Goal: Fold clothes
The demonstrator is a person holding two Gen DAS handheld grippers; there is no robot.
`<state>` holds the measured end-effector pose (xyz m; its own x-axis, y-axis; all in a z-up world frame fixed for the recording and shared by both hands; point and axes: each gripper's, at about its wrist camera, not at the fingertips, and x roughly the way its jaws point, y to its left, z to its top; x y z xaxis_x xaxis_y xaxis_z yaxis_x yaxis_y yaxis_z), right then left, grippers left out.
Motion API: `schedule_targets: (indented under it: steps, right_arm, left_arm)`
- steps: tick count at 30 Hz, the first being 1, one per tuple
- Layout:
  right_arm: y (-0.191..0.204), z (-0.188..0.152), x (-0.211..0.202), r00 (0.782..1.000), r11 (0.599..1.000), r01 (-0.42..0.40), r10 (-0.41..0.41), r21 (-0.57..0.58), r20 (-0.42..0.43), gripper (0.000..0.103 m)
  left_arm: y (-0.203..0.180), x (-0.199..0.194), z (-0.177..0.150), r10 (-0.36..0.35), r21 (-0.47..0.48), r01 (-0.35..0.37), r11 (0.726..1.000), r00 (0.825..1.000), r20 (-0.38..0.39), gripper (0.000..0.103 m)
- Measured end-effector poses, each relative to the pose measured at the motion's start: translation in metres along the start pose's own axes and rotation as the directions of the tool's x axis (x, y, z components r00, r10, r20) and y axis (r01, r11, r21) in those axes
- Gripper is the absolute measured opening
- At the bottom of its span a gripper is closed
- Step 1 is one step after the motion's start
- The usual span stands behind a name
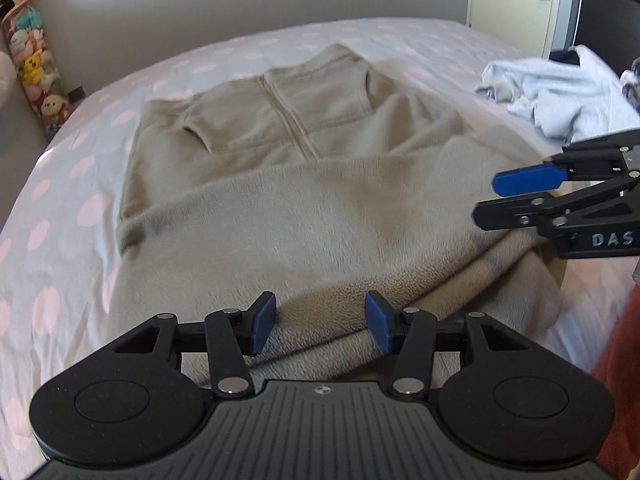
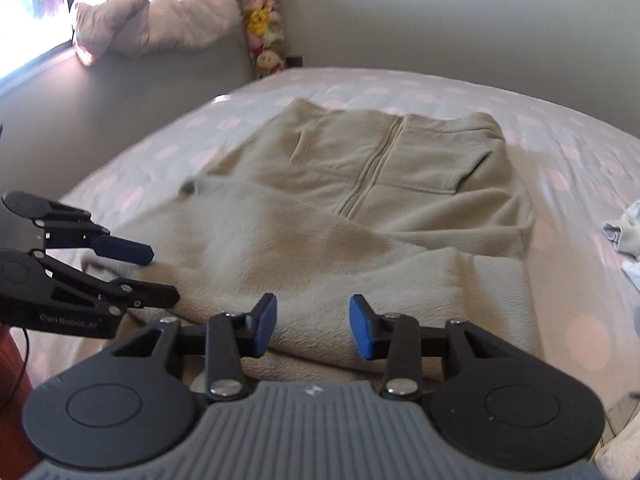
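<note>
A beige fleece jacket (image 1: 320,208) (image 2: 360,220) lies on the bed, zipper side up at the far end, its near half folded over toward the middle. My left gripper (image 1: 321,320) hovers open over the near folded edge, with fleece below its blue pads and nothing pinched. In the right wrist view the left gripper (image 2: 156,276) shows at the left edge of the jacket, fingers apart. My right gripper (image 2: 313,328) is open too, just above the near edge. It enters the left wrist view as the right gripper (image 1: 496,200) at the jacket's right side.
The bedspread (image 1: 60,200) (image 2: 560,160) is white with pink dots. A heap of light blue clothes (image 1: 552,88) (image 2: 624,240) lies to the right. Plush toys (image 1: 36,68) (image 2: 264,28) stack in the far corner. A pink pillow (image 2: 152,24) rests on the window ledge.
</note>
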<state>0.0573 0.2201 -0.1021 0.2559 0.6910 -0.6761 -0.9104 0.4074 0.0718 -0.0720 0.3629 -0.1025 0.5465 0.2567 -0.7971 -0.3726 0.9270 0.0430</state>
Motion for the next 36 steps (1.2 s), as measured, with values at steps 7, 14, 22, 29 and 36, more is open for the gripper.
schedule_targets:
  steps: [7,14,22,29,36]
  right_arm:
    - [0.017,-0.034,0.036,0.993,0.994,0.066,-0.075,-0.091,-0.095,0.038]
    - [0.024,-0.039,0.050,0.988,0.984,0.096,-0.113,-0.151,-0.107,0.038]
    - [0.021,-0.042,0.042,0.992,0.989,0.088,-0.098,-0.119,-0.085,0.038]
    - [0.017,-0.043,0.042,0.994,0.994,0.074,-0.080,-0.079,-0.078,0.038]
    - [0.015,-0.041,0.044,0.993,0.996,0.065,-0.071,-0.057,-0.097,0.038]
  left_arm:
    - [-0.018,0.027,-0.021,0.066,0.008,-0.066,0.998,0.997,-0.049,0.047]
    - [-0.041,0.039,-0.027,0.166,0.102,-0.162,0.981,0.986,-0.031,0.046]
    - [-0.038,0.030,-0.031,0.159,0.084,-0.158,0.984,0.987,-0.002,0.047]
    - [-0.030,0.029,-0.031,0.132,0.033,-0.132,0.991,0.991,0.008,0.047]
    - [-0.020,0.033,-0.028,0.104,-0.024,-0.103,0.994,0.995,0.002,0.047]
